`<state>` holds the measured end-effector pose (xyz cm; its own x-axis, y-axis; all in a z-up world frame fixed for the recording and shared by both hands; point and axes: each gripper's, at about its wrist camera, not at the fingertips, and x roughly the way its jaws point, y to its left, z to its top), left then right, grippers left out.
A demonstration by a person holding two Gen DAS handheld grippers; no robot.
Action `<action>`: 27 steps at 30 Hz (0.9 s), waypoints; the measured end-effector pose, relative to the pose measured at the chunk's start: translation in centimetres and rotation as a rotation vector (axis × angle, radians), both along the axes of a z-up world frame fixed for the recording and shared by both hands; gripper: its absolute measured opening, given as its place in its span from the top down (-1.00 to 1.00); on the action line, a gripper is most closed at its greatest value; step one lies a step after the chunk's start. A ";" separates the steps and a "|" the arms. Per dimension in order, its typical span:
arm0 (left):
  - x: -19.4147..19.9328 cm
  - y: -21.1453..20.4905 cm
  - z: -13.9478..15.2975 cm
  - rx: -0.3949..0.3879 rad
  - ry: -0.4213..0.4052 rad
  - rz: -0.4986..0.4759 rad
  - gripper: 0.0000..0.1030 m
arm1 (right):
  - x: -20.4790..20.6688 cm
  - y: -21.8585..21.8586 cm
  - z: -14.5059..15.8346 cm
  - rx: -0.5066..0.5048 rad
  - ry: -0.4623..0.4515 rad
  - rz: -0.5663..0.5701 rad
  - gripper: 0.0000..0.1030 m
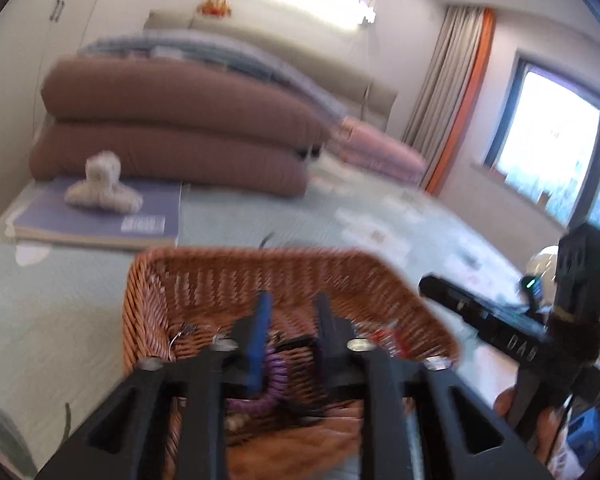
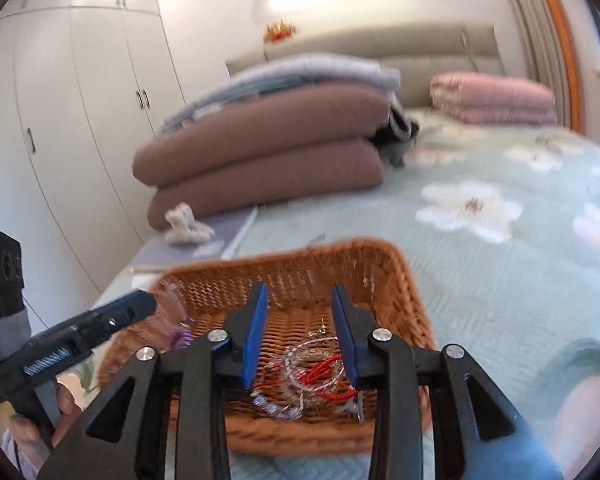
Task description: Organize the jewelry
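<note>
A brown wicker basket (image 1: pixel 236 276) sits on the bed; it also shows in the right wrist view (image 2: pixel 380 268). My left gripper (image 1: pixel 294 304) hovers open over the basket, above a purple coiled band (image 1: pixel 274 376) and dark cords inside. My right gripper (image 2: pixel 300 300) is open over the basket's other side, above a tangle of silver bracelets (image 2: pixel 300 364) and a red cord (image 2: pixel 324 368). The purple band shows at the basket's left in the right wrist view (image 2: pixel 180 336). Both views are blurred.
The bed has a pale green flowered cover (image 2: pixel 500 280). Folded brown quilts (image 1: pixel 172 132) lie behind. A white towel figure (image 1: pixel 102 188) sits on a purple book (image 1: pixel 100 220). A pink quilt (image 2: pixel 492 96) lies at the headboard. Wardrobe (image 2: pixel 80 120) at left.
</note>
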<state>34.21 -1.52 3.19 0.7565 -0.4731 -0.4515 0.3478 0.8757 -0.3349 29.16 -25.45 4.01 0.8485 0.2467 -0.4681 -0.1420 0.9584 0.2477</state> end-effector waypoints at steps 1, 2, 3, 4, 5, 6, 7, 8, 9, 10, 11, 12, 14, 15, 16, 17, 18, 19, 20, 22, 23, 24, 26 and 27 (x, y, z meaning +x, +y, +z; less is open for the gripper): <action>-1.6 0.3 0.9 -0.016 -0.044 0.027 -0.25 | -1.3 0.1 0.6 -0.005 -0.031 -0.010 0.15; -3.3 0.6 1.8 -0.019 -0.089 0.071 -0.43 | -2.5 0.2 1.1 -0.008 -0.058 -0.018 0.11; -4.5 0.7 2.2 -0.019 -0.116 0.092 -0.43 | -4.2 0.4 1.6 -0.016 -0.088 -0.021 0.10; -6.2 0.9 2.8 -0.022 -0.144 0.105 -0.43 | -6.0 0.7 1.9 -0.039 -0.115 -0.033 0.10; -7.6 1.1 3.0 -0.024 -0.157 0.114 -0.43 | -7.5 0.9 2.0 -0.062 -0.129 -0.047 0.06; -9.5 1.3 3.2 -0.028 -0.163 0.127 -0.43 | -9.4 1.2 2.0 -0.088 -0.141 -0.053 -0.06; -10.9 1.4 3.1 -0.029 -0.166 0.133 -0.43 | -11.2 1.4 2.0 -0.108 -0.153 -0.053 -0.13; -12.2 1.4 3.0 -0.020 -0.172 0.146 -0.44 | -12.4 1.5 2.0 -0.119 -0.167 -0.062 -0.30; -13.8 1.3 2.7 -0.004 -0.185 0.169 -0.44 | -14.0 1.5 2.1 -0.131 -0.188 -0.076 -0.46; -15.3 1.2 2.3 0.017 -0.195 0.198 -0.45 | -15.4 1.5 2.0 -0.136 -0.208 -0.086 -0.53; -16.6 0.9 1.9 0.041 -0.207 0.232 -0.47 | -16.2 1.6 2.0 -0.145 -0.221 -0.092 -0.63; -17.6 0.6 1.6 0.064 -0.218 0.254 -0.48 | -17.1 2.0 1.8 -0.168 -0.236 -0.098 -0.64; -18.4 0.2 1.0 0.095 -0.216 0.283 -0.49 | -18.6 2.7 1.3 -0.222 -0.264 -0.119 -0.64; -18.7 0.1 0.6 0.109 -0.210 0.305 -0.49 | -19.1 3.1 0.9 -0.243 -0.275 -0.125 -0.64; -19.1 0.3 0.2 0.113 -0.211 0.318 -0.49 | -19.4 3.3 0.6 -0.251 -0.281 -0.129 -0.64; -19.1 0.5 -0.4 0.121 -0.215 0.335 -0.49 | -19.5 3.4 0.3 -0.249 -0.280 -0.134 -0.64; -19.0 0.6 -1.0 0.137 -0.220 0.349 -0.49 | -19.5 3.3 -0.3 -0.238 -0.270 -0.147 -0.64; -18.9 0.6 -1.6 0.162 -0.223 0.358 -0.49 | -19.2 3.3 -0.7 -0.235 -0.259 -0.152 -0.64; -18.6 0.4 -2.5 0.197 -0.209 0.362 -0.49 | -18.9 3.3 -1.1 -0.238 -0.243 -0.156 -0.64; -18.0 0.4 -3.5 0.203 -0.162 0.343 -0.49 | -18.2 3.3 -2.0 -0.247 -0.195 -0.171 -0.64; -17.9 0.6 -3.6 0.195 -0.160 0.344 -0.49 | -18.0 3.1 -2.2 -0.245 -0.179 -0.182 -0.64; -18.1 0.7 -3.5 0.187 -0.167 0.350 -0.49 | -17.8 2.9 -2.4 -0.241 -0.168 -0.192 -0.64; -18.3 0.6 -3.4 0.188 -0.181 0.359 -0.49 | -17.8 2.5 -2.5 -0.232 -0.165 -0.202 -0.64; -18.4 0.4 -3.3 0.197 -0.189 0.359 -0.49 | -17.9 2.4 -2.5 -0.234 -0.170 -0.211 -0.64</action>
<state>15.77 -1.11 -0.11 0.9348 -0.0848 -0.3449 0.0498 0.9928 -0.1090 11.29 -23.05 1.54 0.9400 -0.0397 -0.3388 0.0452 0.9989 0.0083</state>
